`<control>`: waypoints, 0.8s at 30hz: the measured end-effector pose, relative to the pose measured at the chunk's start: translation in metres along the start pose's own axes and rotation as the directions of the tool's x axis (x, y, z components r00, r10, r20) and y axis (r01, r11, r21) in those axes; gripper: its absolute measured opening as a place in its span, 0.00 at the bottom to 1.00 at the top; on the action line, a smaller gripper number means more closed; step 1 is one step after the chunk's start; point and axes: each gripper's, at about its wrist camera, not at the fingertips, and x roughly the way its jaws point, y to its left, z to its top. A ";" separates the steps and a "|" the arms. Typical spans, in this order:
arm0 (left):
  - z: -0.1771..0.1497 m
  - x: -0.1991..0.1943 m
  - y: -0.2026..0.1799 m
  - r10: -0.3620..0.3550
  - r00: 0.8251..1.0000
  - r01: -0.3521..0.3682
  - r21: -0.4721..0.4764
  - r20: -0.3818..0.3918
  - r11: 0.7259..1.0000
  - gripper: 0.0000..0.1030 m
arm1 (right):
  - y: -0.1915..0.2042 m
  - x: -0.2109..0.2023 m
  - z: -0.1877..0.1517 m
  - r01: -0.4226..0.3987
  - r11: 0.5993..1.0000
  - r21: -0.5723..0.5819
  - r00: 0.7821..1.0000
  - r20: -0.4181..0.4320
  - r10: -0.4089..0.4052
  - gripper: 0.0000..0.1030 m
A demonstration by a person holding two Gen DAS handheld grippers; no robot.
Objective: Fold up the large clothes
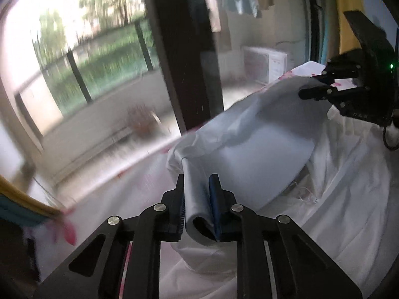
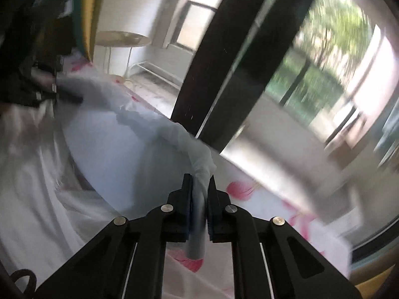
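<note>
Behind the bed point(image 1: 349, 186), a dark door frame point(image 1: 184, 57) and glazed panels look onto greenery; both views are motion-blurred. My left hand-held gripper point(image 1: 197, 199) is closed on a rolled edge of the pale blue garment point(image 1: 249, 134), and my right hand-held gripper point(image 2: 200, 196) is likewise closed on a bunched edge of the garment point(image 2: 119, 144). The garment hangs stretched between the two grips, raised above the white, pink-flowered bedsheet point(image 2: 249, 196), its lower part apparently reaching the bed. Its long axis runs from grip to grip, left to right across the bed. To do this step well, I judge both grips should stay level and evenly tensioned, so the lifted edge travels as one straight line and lands squarely on the opposite edge. Slack on either side would skew the fold.
</note>
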 end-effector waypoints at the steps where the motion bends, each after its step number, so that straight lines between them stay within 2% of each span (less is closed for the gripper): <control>1: -0.003 -0.004 -0.006 0.014 1.000 -0.014 0.020 0.011 1.000 0.19 | 0.009 -0.002 -0.004 0.022 0.999 -0.040 1.000 0.015 -0.021 0.09; 3: -0.010 -0.010 -0.017 0.035 0.999 -0.037 0.057 0.030 0.998 0.19 | 0.022 -0.005 -0.013 0.052 0.995 -0.086 0.998 0.026 -0.050 0.10; 5: -0.015 -0.014 -0.026 0.052 0.998 -0.054 0.082 0.022 0.995 0.19 | 0.027 -0.007 -0.021 0.040 0.996 -0.081 0.999 0.024 -0.038 0.14; 7: -0.019 -0.018 -0.028 0.047 0.999 -0.048 0.084 0.014 0.995 0.19 | 0.021 -0.011 -0.027 0.006 1.000 -0.030 1.000 0.014 -0.005 0.16; 11: -0.022 -0.034 -0.037 0.054 0.998 -0.057 0.097 0.036 0.994 0.19 | 0.004 -0.030 -0.031 -0.076 0.993 0.095 0.996 0.058 0.070 0.20; 15: -0.029 -0.052 -0.041 0.046 0.998 -0.050 0.085 0.049 0.995 0.19 | 0.007 -0.045 -0.036 -0.108 0.988 0.107 0.992 0.083 0.099 0.20; 24: -0.053 -0.095 -0.057 -0.056 0.996 0.055 0.018 0.063 0.998 0.19 | 0.038 -0.078 -0.063 -0.160 0.982 0.101 0.985 0.074 0.153 0.20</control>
